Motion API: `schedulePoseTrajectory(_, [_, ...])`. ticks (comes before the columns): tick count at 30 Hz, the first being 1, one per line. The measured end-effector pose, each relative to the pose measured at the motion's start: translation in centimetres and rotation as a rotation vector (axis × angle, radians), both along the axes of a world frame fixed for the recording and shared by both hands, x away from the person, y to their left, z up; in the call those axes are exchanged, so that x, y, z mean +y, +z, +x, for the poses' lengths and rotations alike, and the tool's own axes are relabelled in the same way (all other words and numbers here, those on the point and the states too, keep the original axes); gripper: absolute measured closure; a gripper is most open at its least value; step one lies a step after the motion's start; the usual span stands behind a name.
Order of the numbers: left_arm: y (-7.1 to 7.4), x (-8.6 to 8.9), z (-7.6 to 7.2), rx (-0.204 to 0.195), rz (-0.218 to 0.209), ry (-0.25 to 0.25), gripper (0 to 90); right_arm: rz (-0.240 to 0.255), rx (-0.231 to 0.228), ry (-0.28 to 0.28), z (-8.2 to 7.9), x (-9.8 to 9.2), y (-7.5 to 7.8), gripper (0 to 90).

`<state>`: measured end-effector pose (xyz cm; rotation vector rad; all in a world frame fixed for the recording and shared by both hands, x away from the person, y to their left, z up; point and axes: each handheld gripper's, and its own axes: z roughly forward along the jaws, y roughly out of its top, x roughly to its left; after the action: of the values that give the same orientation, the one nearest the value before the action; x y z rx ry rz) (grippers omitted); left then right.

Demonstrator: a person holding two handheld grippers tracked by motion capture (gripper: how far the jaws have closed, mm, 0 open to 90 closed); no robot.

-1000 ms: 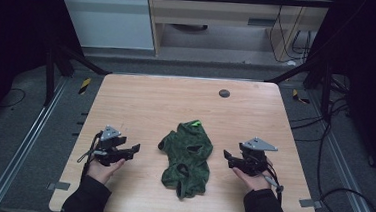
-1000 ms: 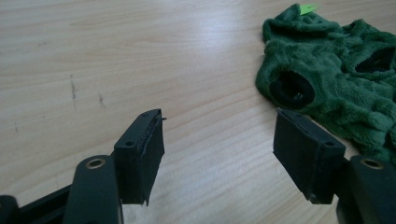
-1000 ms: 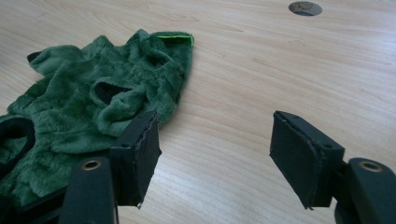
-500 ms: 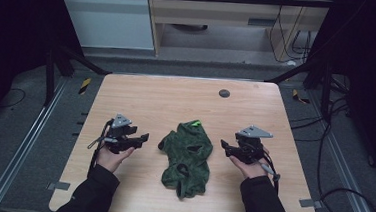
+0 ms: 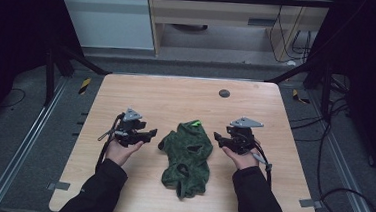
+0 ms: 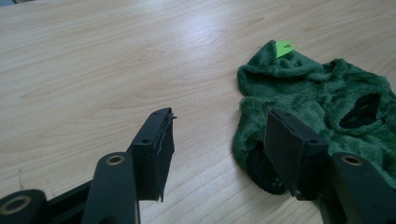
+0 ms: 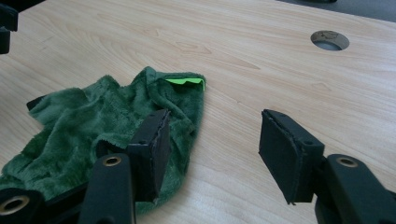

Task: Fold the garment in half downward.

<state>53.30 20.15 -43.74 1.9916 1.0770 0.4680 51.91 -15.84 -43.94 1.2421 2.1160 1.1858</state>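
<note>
— At the centre of the high view, what lies on the wooden table (image 5: 176,95)?

— One crumpled green fleece garment (image 5: 188,156), fuzzy, running from mid-frame down toward the lower edge. A bright green tag (image 5: 195,122) sticks out at its upper end, and there are dark openings in the fabric.

— And the grippers?

— One on either side. The left gripper (image 5: 150,133) sits at centre-left of the frame, held in the person's left hand (image 5: 120,150), its jaws pointing toward the cloth and close to it, but I cannot tell if they touch it. The right gripper (image 5: 218,137) mirrors it at centre-right, in the right hand (image 5: 241,157), its tips just beside the garment's edge.

— Are the jaws spread?

— Both pairs are spread wide. In the left gripper view, bare wood shows between the two black jaws, and the garment lies at the right of the frame, partly behind the right-hand jaw. In the right gripper view the cloth is at lower left, behind the left-hand jaw, with bare table in the gap. Neither pair pinches anything.

— Anything else on the table?

— A round hole (image 5: 224,93) in the tabletop, upper centre-right of the high view, well apart from the garment.
</note>
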Motion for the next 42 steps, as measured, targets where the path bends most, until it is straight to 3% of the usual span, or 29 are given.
schedulePoseTrajectory(16, [-1.0,-1.5,1.7,0.020,0.010,-0.032,46.7,-0.029,0.021,0.020,1.7,1.3,-0.5,44.1])
schedulePoseTrajectory(27, [-1.0,-2.8,2.5,0.018,0.043,-0.068,48.3,-0.034,0.052,0.032,2.6,2.1,-1.3,46.2])
schedulePoseTrajectory(42, [-2.5,-4.2,3.6,0.077,0.061,-0.102,52.3,-0.036,0.100,0.046,3.4,3.0,-2.8,50.5])
